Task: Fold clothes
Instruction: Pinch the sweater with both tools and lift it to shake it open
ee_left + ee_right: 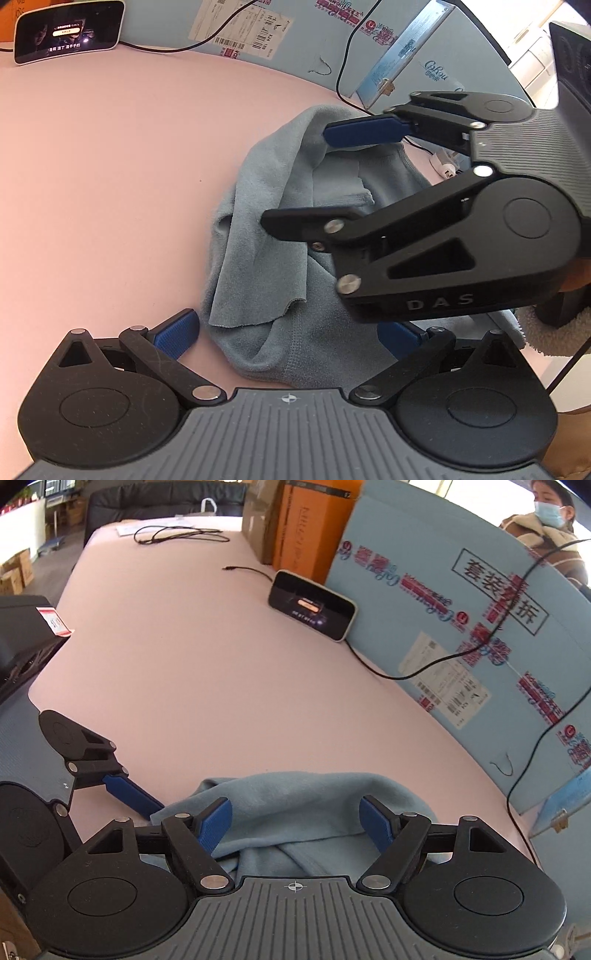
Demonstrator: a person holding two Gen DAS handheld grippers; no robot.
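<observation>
A light blue fleece garment (266, 266) lies crumpled on the pink table (110, 184). My left gripper (288, 334) is open, its jaws wide at the garment's near edge. Its left pad (177, 332) rests over bare table beside the cloth. My right gripper (314, 177) reaches in from the right, open, its fingers spread above the garment's folds. In the right wrist view the garment (295, 805) fills the gap between the open right gripper's (295, 825) pads, neither pressing on it. The left gripper's blue finger (133, 797) meets the cloth's left edge.
A phone (314, 605) with a lit screen leans on a blue cardboard box (461, 646), with black cables trailing along it. Orange and brown boxes (310, 528) stand further back. A black object (22, 635) sits at the table's left. A masked person (546, 528) stands behind the box.
</observation>
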